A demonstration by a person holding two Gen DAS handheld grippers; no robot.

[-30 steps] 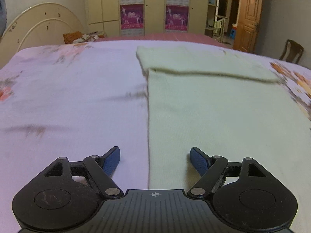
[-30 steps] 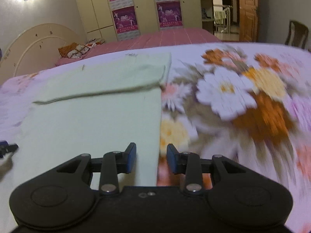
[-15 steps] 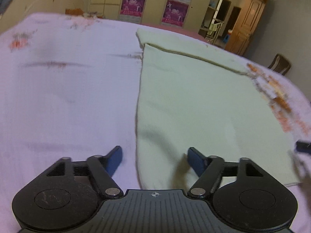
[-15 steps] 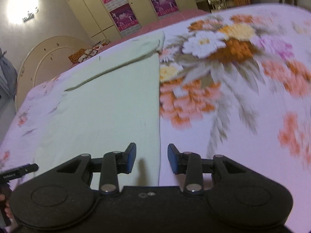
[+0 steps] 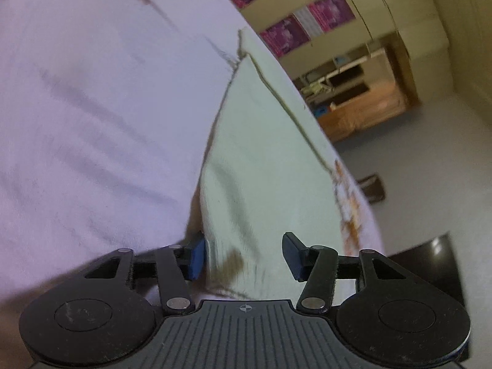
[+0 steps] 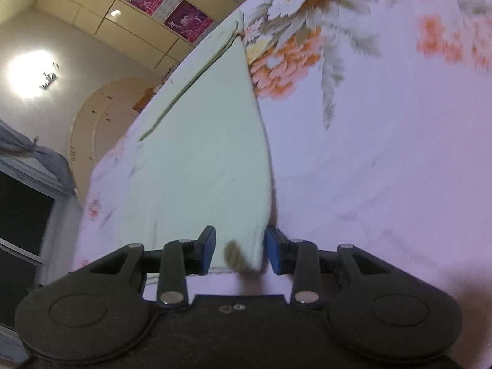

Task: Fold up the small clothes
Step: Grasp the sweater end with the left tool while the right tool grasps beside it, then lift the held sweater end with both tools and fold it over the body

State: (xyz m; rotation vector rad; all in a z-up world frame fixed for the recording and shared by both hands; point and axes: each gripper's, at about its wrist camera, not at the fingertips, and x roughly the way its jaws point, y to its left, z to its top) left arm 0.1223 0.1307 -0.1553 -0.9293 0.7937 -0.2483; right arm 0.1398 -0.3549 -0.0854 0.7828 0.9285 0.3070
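**Both grippers poised at the near corners of a pale green garment**

The left hand-held gripper (image 5: 243,255), jaws spread wide, straddles the garment's (image 5: 261,160) near left corner at the bottom of the left wrist view; its left blue pad (image 5: 196,256) sits at the cloth's outer edge, the right pad well apart over the fabric. The right hand-held gripper (image 6: 240,250), also open though narrower, brackets the near right corner (image 6: 246,252) at the bottom centre of its own view, a pad on either side of the cloth. Neither has closed on anything yet.

The step in hand appears to be taking hold of the near hem for a fold. The next move likely calls for closing both pairs of jaws on the corners together, then lifting and carrying the hem toward the far end, keeping the edges square.

The garment is soft, matte, faintly ribbed at the hem, and lies flat as a long panel running up the frame, with a folded band across its far end. It rests on a bed (image 6: 384,153) under a thin lilac sheet printed with orange and white flowers. Cream wardrobes with magenta posters (image 5: 329,12) stand at upper right in the left view.
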